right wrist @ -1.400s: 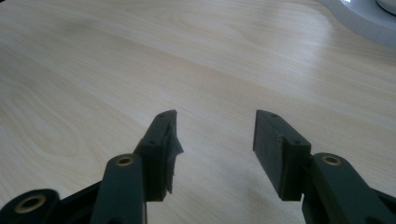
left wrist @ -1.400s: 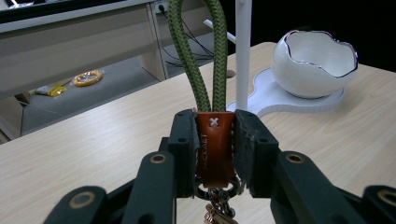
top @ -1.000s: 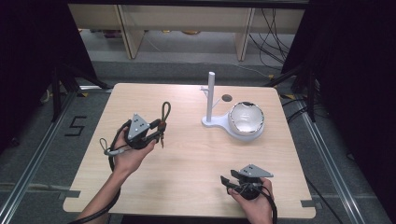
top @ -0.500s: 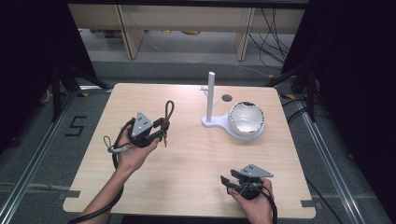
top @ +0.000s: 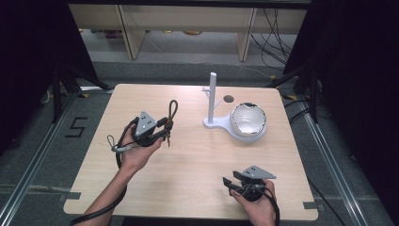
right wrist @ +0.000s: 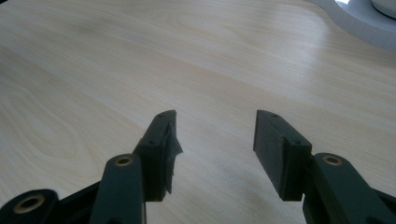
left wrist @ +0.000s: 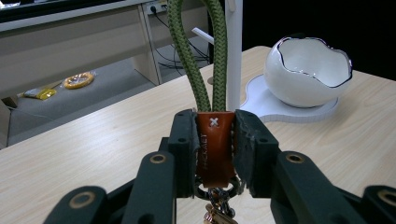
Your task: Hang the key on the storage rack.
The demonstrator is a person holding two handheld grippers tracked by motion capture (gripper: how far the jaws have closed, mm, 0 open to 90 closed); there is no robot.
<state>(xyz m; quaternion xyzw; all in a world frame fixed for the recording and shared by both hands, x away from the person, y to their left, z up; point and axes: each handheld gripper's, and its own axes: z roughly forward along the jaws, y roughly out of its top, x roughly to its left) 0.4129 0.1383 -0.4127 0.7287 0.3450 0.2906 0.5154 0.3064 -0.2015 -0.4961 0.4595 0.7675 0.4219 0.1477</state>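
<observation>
My left gripper hovers over the left half of the table, shut on a keychain. Its pads pinch the brown leather tab. The green rope loop stands up beyond the jaws, and a metal ring with small keys hangs below. Farther right stands a white post with a small side peg, on a white base beside a white egg-shaped bowl. Through the left gripper view the post rises just behind the rope and the bowl sits to its right. My right gripper rests open near the front edge, with bare wood between its jaws.
The wooden table has a dark round hole behind the stand. Shelving legs and cables stand on the floor beyond the far edge. Metal frame rails run along both sides of the table.
My left gripper has drifted slightly right, toward the white stand, with the keychain still in its jaws. The right gripper has stayed where it was.
</observation>
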